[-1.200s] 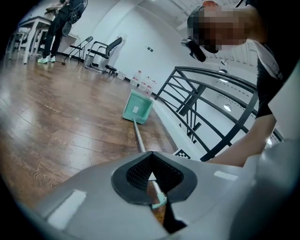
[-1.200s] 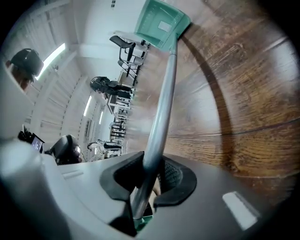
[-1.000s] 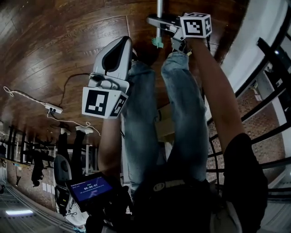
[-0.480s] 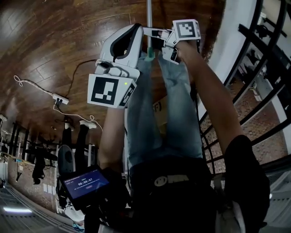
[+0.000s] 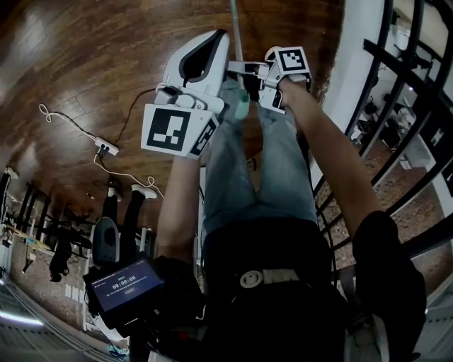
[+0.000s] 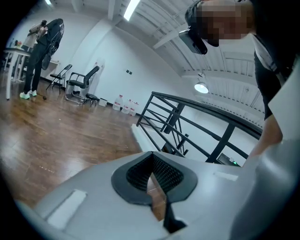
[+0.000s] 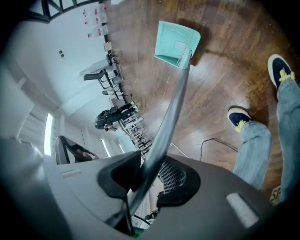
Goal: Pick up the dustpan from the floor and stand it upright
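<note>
The dustpan has a mint-green pan (image 7: 177,44) on a long grey pole (image 7: 166,122). The pan hangs low over the wooden floor and casts a shadow there. My right gripper (image 7: 150,168) is shut on the upper part of the pole, which runs between its two pads. In the head view the pole (image 5: 234,21) runs away from the right gripper (image 5: 246,71), and its green end (image 5: 243,106) sticks out on the near side. My left gripper (image 5: 216,42) is right beside the pole on its left. In its own view the left gripper (image 6: 151,164) is shut, with nothing between the pads.
A black metal railing (image 5: 386,92) and a white ledge run along the right side. On the floor to the left lie a white power strip (image 5: 105,148) and its cable. My shoes (image 7: 240,118) stand near the pan. Office chairs (image 6: 82,84) and a standing person (image 6: 40,51) are far off.
Both grippers have come up toward the head camera, side by side. The right one has rolled and brought the dustpan's pole and green end up with it.
</note>
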Motion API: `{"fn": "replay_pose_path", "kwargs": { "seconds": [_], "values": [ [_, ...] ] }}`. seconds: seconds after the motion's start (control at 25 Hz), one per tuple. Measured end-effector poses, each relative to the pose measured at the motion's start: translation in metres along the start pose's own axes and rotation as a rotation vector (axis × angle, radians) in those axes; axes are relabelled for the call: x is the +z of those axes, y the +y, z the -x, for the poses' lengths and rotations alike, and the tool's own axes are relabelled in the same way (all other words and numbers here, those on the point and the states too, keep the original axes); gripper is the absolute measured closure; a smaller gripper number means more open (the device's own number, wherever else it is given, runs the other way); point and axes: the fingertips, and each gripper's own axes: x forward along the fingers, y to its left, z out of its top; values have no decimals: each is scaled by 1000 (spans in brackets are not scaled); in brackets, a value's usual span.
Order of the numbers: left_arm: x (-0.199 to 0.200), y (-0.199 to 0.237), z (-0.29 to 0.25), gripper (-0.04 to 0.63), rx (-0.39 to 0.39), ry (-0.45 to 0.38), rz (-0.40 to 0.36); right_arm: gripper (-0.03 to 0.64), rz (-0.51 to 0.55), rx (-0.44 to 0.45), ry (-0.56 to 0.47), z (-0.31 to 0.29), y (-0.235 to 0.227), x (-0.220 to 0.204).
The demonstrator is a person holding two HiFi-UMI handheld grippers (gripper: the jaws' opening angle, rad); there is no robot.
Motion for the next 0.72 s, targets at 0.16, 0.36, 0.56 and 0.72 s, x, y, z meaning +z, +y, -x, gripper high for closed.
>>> {"fn": "replay_pose_path", "kwargs": {
  "seconds": [0.16, 0.36, 0.56, 0.72],
  "values": [
    [16, 2, -1, 577, 10, -20, -33, 494, -77, 45, -18, -5, 8, 6],
    [42, 3, -4, 578, 39, -102, -153, 479, -131, 97, 40, -11, 18, -4],
    [77, 14, 1, 580, 97, -250, -314, 465, -158, 160, 91, -14, 30, -4],
    [76, 13, 1, 581, 88, -268, -356, 446, -85, 211, 181, -14, 39, -6]
  ]
}}
